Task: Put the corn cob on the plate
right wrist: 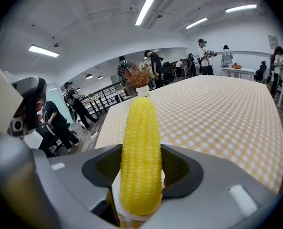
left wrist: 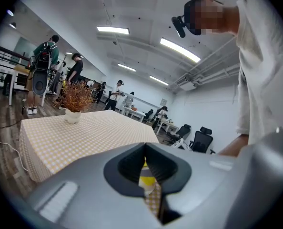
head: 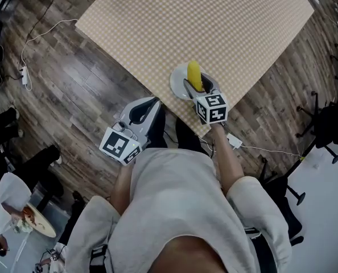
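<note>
Your knobbly corn cob point(right wrist: 140, 161) is bright yellow; the round plate point(head: 177, 87) is plain white. The counter point(head: 214, 21) wears a beige-and-white checked cloth. Your left tongs point(left wrist: 148, 168) and right tongs point(right wrist: 140, 175) are grey with black pads, their marker cubes point(head: 211, 108) black-and-white squares. The plank floor point(head: 72, 90) is grey-brown.

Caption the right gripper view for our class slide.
Right hand-held gripper holds a yellow corn cob over a white plate.

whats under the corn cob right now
The white plate, on the checkered tablecloth. The corn cob and the right gripper holding it cover the plate's middle, so contact cannot be seen.
</note>
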### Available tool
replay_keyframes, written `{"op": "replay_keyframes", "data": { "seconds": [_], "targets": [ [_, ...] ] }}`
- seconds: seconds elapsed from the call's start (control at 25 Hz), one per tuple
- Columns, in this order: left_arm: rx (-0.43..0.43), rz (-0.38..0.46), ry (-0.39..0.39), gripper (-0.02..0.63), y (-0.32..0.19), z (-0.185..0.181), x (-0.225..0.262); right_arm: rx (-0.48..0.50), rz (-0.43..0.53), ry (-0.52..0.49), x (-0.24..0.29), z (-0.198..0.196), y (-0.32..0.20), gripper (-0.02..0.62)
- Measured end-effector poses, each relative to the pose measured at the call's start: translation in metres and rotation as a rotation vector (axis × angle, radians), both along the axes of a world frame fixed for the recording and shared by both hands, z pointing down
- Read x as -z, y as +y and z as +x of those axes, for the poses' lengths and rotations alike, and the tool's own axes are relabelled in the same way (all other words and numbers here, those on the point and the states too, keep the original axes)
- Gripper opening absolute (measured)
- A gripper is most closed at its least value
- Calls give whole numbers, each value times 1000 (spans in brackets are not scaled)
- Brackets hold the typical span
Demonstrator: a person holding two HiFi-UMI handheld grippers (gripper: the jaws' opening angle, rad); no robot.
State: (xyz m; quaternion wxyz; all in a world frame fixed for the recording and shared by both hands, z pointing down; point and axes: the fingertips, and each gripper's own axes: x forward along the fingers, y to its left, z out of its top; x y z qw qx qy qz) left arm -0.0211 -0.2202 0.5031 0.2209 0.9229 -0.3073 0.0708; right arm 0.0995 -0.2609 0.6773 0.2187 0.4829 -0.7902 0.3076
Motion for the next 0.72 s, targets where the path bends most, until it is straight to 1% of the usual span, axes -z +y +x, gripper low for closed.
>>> {"op": "replay_keyframes", "data": {
  "seconds": [0.08,0.16,0.28,0.36,0.56,0.64,0.72],
  "targets": [
    [3,1,4,8,0,-1,0,14,-20,14,-4,-2,-6,250],
    [9,-1,7,8,0,-3,0,57,-24,45,-4,-5,-9,250],
    [20,-3,13,8,-2,-7,2,180,-14,144,-5,-9,-8,250],
    [26,-1,17,8,-3,-8,3,303,12,246,-7,-13,-6,250],
    [29,0,25,8,-5,-9,3,677,82,522,-19,-25,7,250],
    [29,-1,26,8,-5,-9,2,819,104,615,-26,-28,14,250],
    [30,-1,25,8,-5,-10,2,935,122,686,-33,-29,20,250]
  ]
}}
